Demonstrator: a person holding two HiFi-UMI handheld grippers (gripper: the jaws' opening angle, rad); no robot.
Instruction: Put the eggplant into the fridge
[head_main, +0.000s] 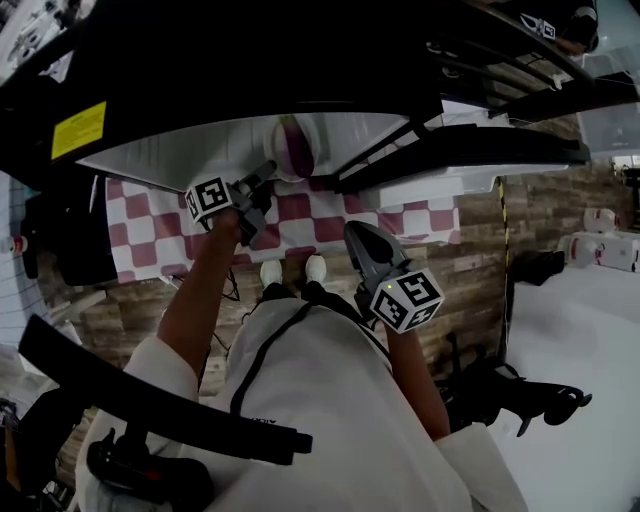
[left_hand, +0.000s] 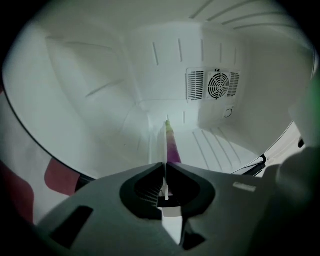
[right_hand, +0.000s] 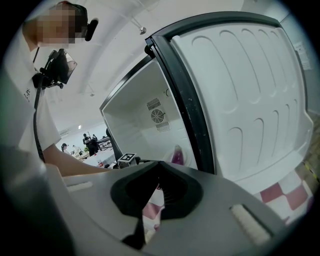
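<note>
Gripping eggplant (left_hand: 172, 145), left claw (left_hand: 164, 165) inside fridge (left_hand: 100, 75); yellow label (head_main: 78, 129) illegible.

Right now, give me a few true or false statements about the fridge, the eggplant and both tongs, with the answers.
1. The fridge door stands open. True.
2. The right tongs hold the eggplant. False: they are shut on nothing; the left tongs pinch the eggplant.
3. The left tongs point into the fridge. True.
4. The fridge is packed with food. False: the left gripper view shows bare white walls and a fan vent.
5. The floor mat is plain blue. False: it is red-and-white checkered.
</note>
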